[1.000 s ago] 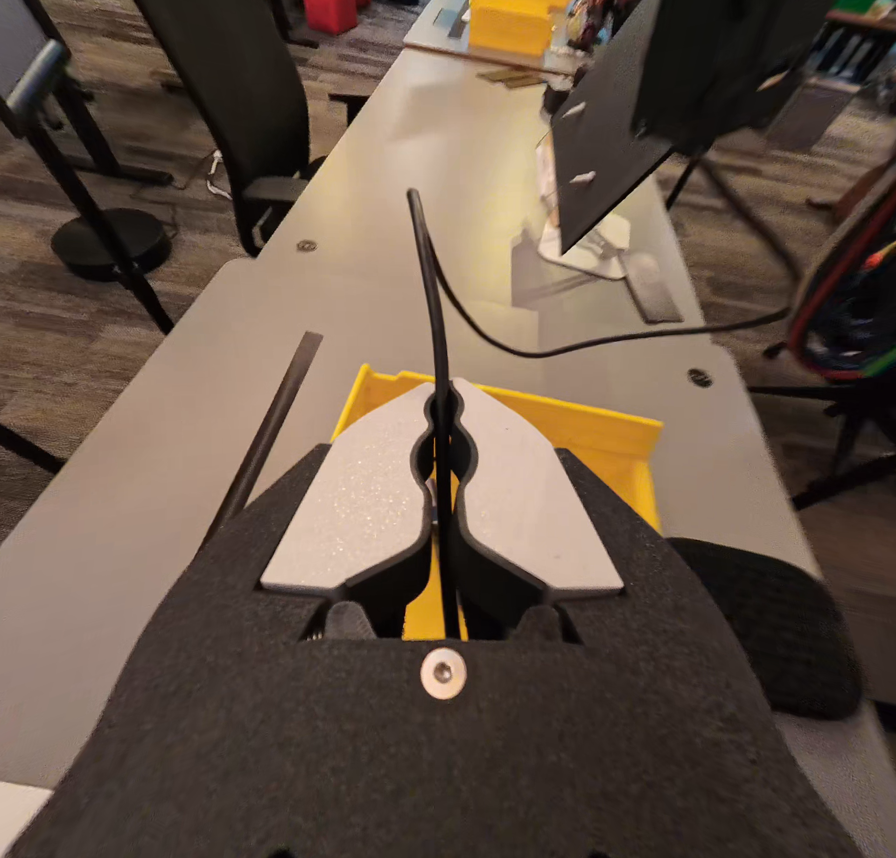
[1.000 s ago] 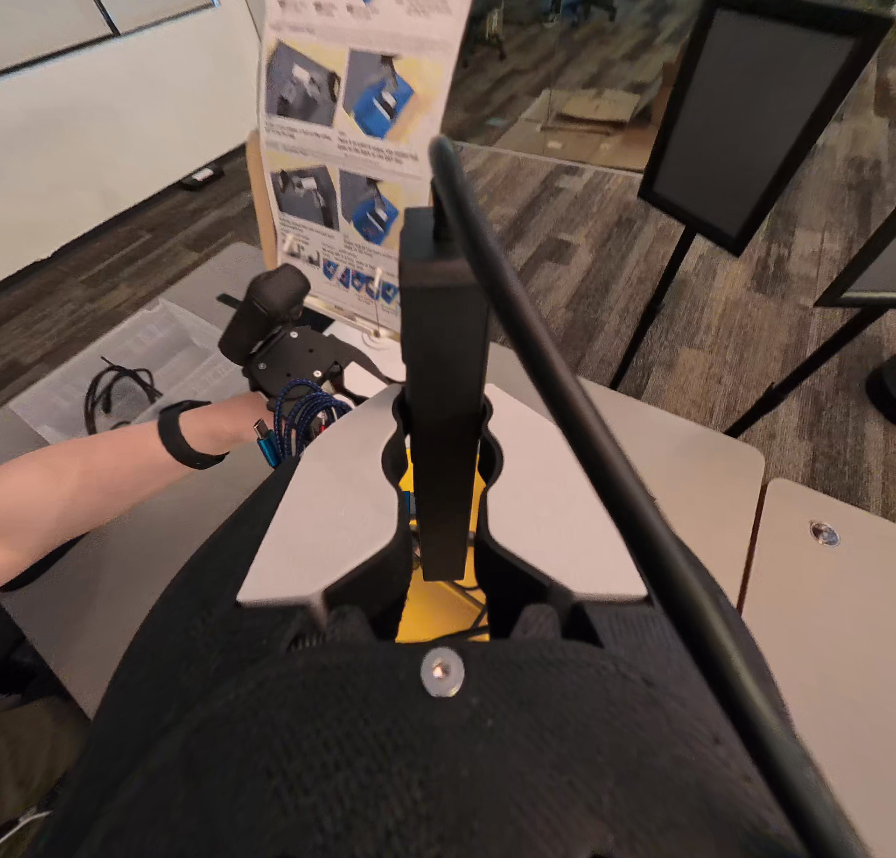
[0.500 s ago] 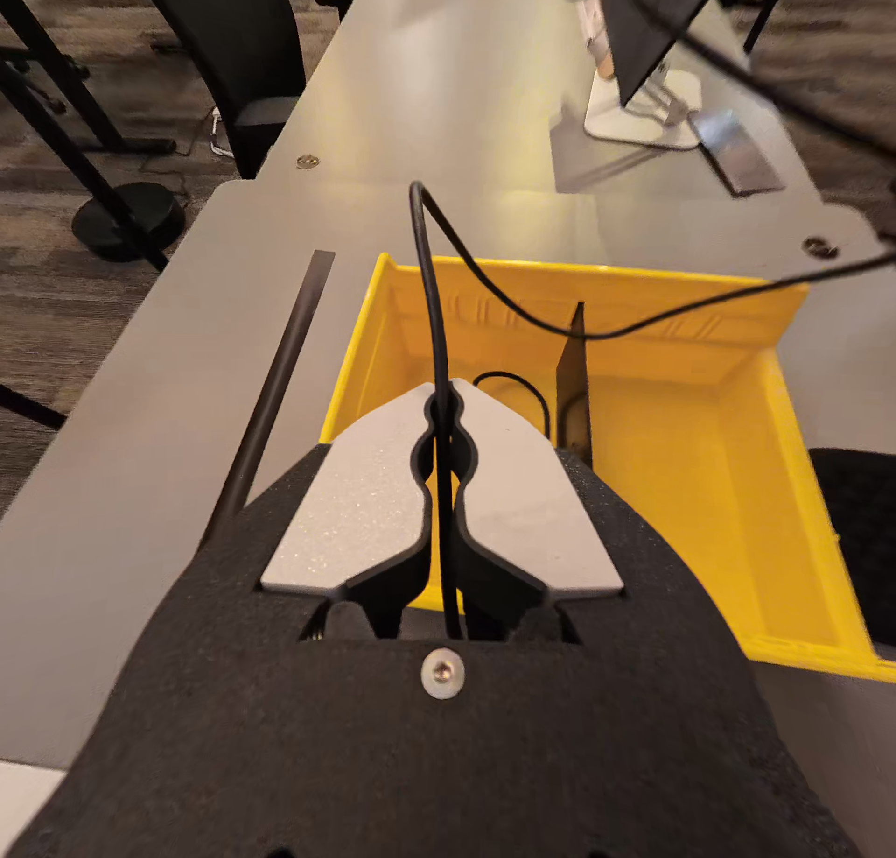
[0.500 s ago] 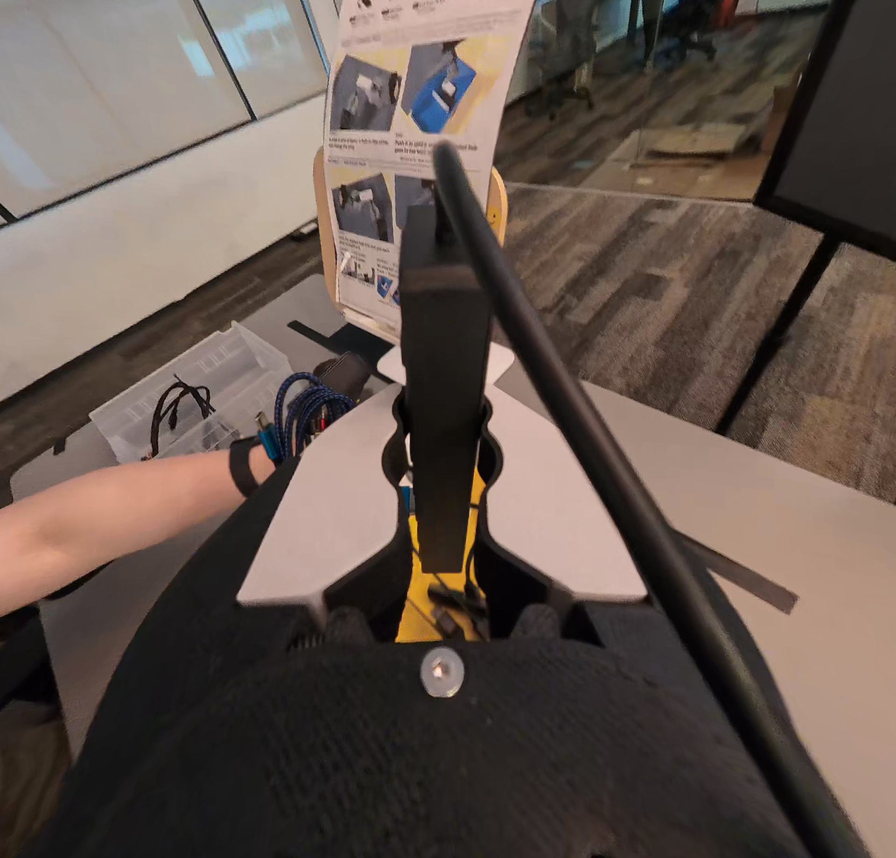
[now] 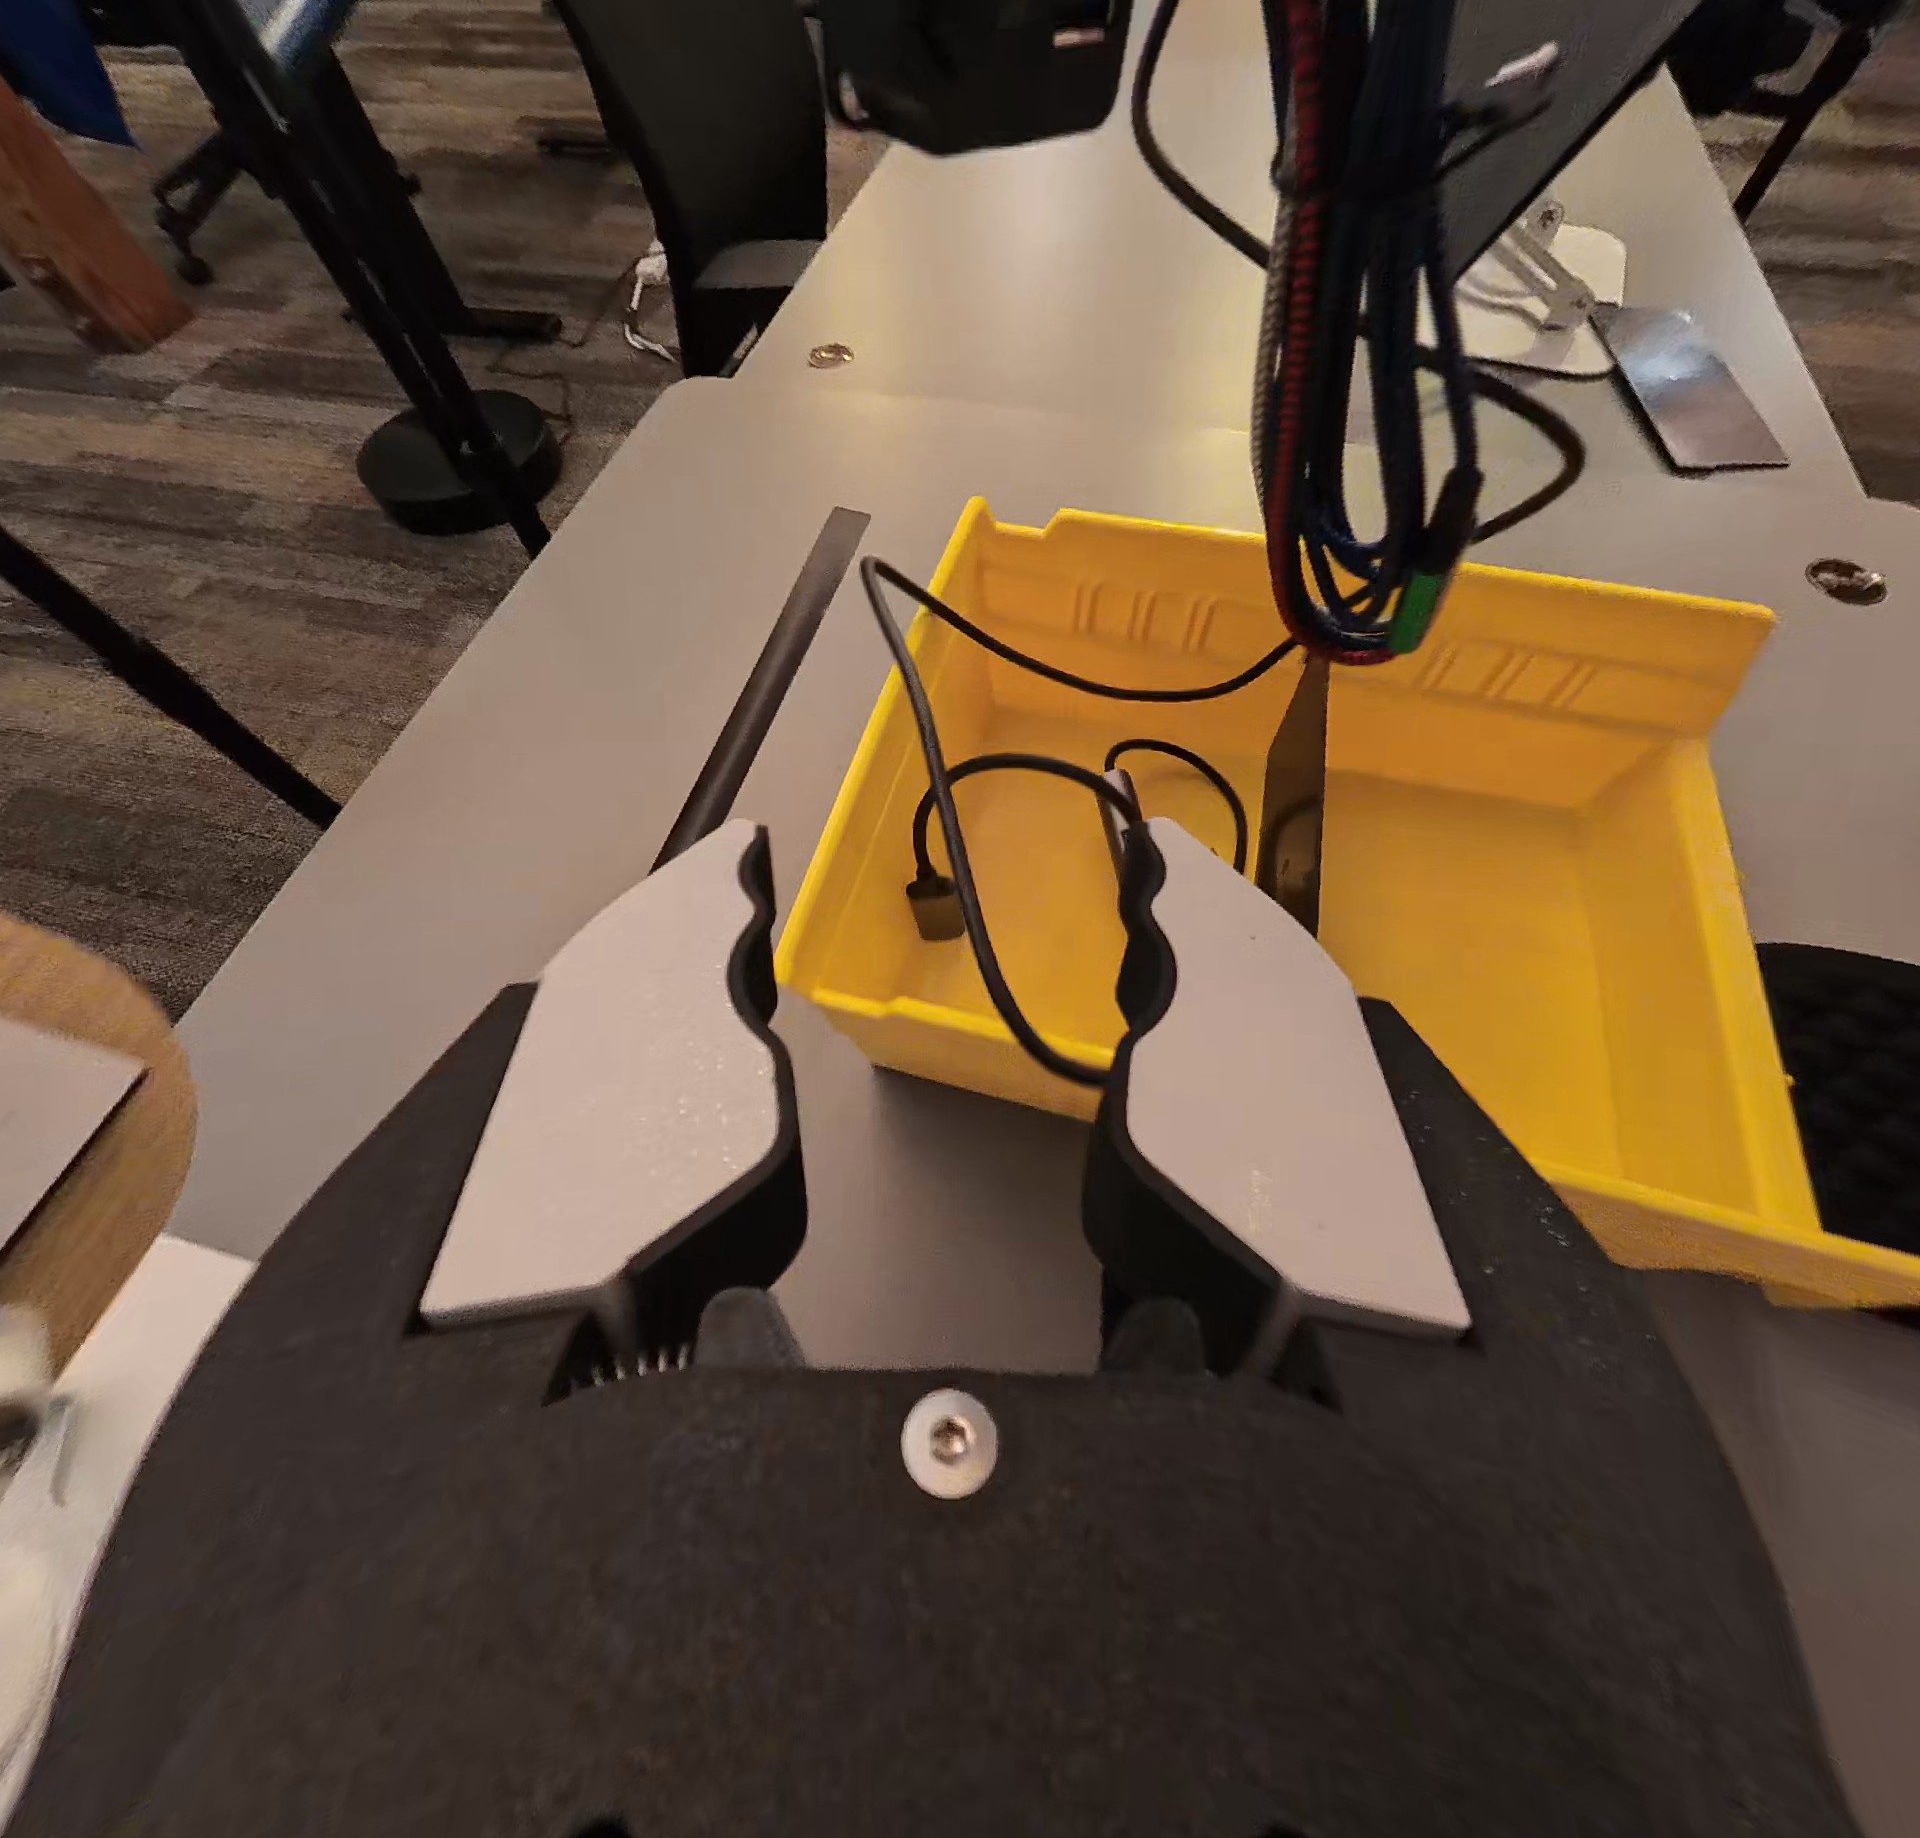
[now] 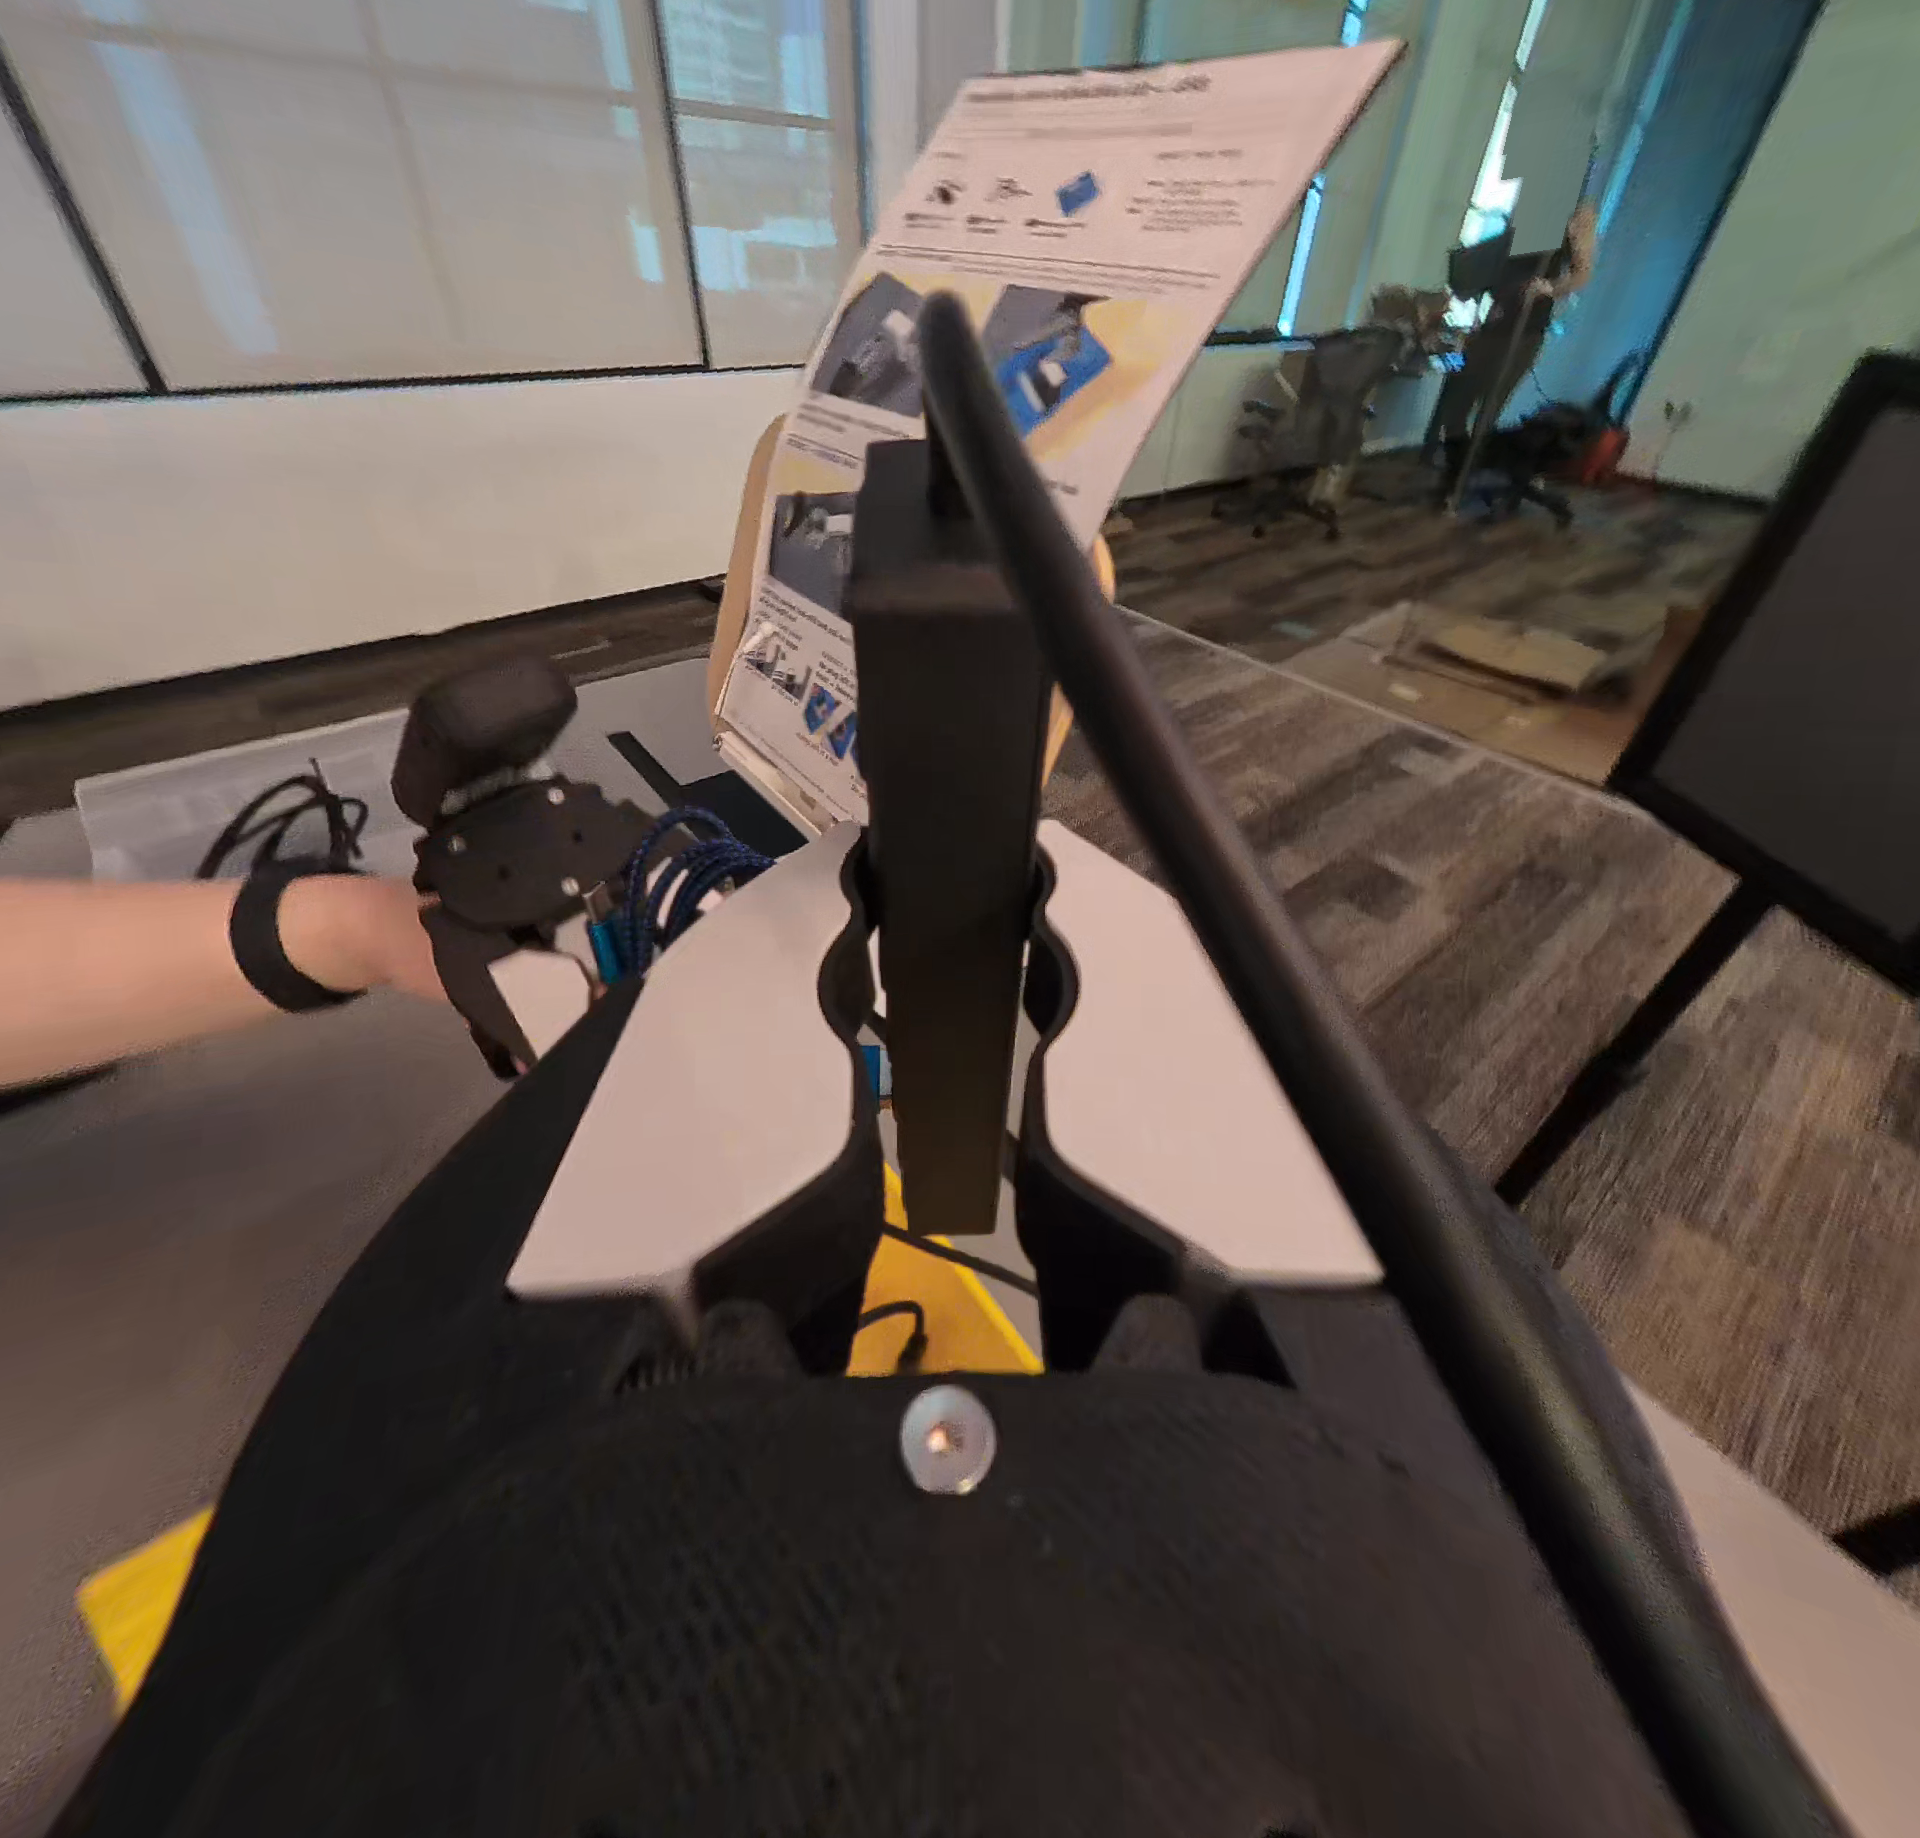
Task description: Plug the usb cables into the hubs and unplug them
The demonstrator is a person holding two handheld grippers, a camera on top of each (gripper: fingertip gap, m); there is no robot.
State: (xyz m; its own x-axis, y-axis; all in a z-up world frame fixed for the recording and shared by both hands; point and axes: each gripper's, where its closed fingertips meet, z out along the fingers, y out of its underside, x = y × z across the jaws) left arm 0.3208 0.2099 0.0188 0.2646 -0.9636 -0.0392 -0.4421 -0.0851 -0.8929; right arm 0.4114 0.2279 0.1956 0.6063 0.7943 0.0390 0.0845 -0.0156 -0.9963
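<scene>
Left tool (image 5: pixel 945 915) gaping wide, gripping nothing; thin black cable (image 5: pixel 940 780) draping over rim of yellow bin (image 5: pixel 1538 957) on counter (image 5: pixel 623 749); right tool (image 6: pixel 948 957) clamping black hub (image 6: pixel 948 801) upright; be keeping hub steady; be regrasping cable near plug (image 5: pixel 932 905), aligning squarely.

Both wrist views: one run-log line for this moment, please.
left claw: open, empty | right claw: shut on black hub | thin black cable: draped into yellow bin
</scene>
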